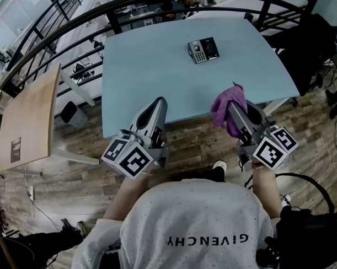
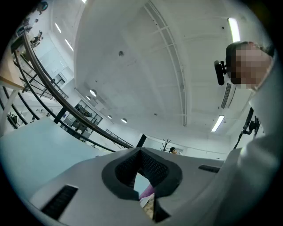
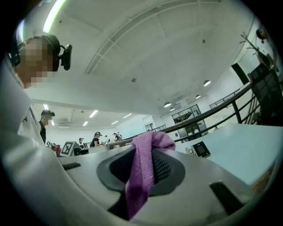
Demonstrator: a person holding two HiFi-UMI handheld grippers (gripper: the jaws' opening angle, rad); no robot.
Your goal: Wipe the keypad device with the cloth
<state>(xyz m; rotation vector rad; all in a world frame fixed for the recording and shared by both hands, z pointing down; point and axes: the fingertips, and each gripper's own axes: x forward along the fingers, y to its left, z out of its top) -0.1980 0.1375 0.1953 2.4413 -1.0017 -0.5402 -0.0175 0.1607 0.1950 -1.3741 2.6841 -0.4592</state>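
The keypad device (image 1: 203, 50) lies flat near the far edge of the light blue table (image 1: 143, 69), dark with a grey key block; in the right gripper view the device (image 3: 201, 149) is small and far off. My right gripper (image 1: 233, 108) is shut on a purple cloth (image 1: 227, 104), held over the table's near edge. The cloth (image 3: 145, 170) drapes down between the jaws of that gripper (image 3: 148, 140). My left gripper (image 1: 157, 105) hovers at the near edge too, shut with nothing in it. The left gripper (image 2: 141, 152) points up at the ceiling.
A wooden desk (image 1: 28, 118) stands to the left across a strip of plank floor (image 1: 73, 172). A dark railing (image 1: 62, 22) curves behind the table. A black bag (image 1: 305, 235) and a cable loop (image 1: 315, 189) lie at the lower right.
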